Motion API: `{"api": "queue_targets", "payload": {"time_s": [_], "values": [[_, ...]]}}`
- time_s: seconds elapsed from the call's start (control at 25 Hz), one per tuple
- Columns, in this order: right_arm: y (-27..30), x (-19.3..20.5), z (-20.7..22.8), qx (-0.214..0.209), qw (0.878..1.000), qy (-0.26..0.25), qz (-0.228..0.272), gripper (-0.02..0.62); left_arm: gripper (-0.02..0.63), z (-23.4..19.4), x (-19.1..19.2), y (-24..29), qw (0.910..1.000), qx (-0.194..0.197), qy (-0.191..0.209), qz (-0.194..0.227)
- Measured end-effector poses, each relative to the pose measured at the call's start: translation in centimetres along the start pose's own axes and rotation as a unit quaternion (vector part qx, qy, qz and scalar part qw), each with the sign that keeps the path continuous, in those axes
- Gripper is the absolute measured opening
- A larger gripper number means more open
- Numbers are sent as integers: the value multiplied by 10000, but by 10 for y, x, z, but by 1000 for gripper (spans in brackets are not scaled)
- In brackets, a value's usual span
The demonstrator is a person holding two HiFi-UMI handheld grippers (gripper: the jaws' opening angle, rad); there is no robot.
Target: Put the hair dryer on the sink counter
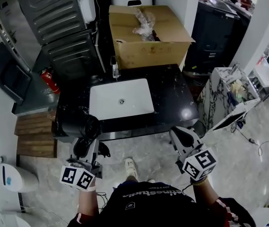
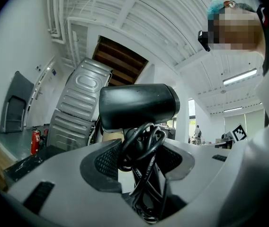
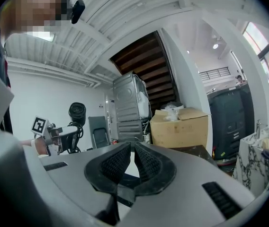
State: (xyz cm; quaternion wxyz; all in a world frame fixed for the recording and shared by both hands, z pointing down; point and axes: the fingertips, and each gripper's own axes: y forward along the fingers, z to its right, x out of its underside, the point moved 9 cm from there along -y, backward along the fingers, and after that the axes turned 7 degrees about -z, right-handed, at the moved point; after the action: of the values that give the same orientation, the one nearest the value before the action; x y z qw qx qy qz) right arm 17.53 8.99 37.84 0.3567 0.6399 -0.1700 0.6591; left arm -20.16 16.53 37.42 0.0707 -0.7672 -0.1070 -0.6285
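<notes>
Hair dryer (image 1: 80, 126) in left claw (image 1: 86, 149), over sink counter (image 1: 172, 103) front-left corner.

Black counter (image 1: 172, 103), centre of frame. White basin (image 1: 120, 98) sunk in it, faucet (image 1: 114, 67) at the back edge. Cardboard box (image 1: 148, 37) at its rear, upper centre. Pale floor (image 1: 248, 160) below, wooden pallet (image 1: 36, 135) at left.

"What's in front of you?"
"I see a brown box (image 1: 148, 37) with a crinkly bag (image 1: 144, 21) in it."
"And on your left?"
"A red fire extinguisher (image 1: 48, 79) by grey metal machines (image 1: 61, 18), and wood boards (image 1: 35, 135) on the floor (image 1: 148, 148)."
</notes>
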Motion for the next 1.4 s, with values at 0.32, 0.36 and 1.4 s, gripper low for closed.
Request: {"api": "queue_targets", "payload": {"time_s": [0.32, 0.36, 1.4], "values": [[92, -42, 9, 229, 9996, -147, 46, 41, 215, -73, -13, 78, 9994, 349, 4, 12], [105, -46, 9, 253, 9995, -160, 58, 41, 215, -84, -15, 86, 9993, 374, 4, 17], [236, -76, 62, 415, 9987, -160, -236, 41, 215, -147, -3, 267, 9848, 1286, 232, -1145]]}}
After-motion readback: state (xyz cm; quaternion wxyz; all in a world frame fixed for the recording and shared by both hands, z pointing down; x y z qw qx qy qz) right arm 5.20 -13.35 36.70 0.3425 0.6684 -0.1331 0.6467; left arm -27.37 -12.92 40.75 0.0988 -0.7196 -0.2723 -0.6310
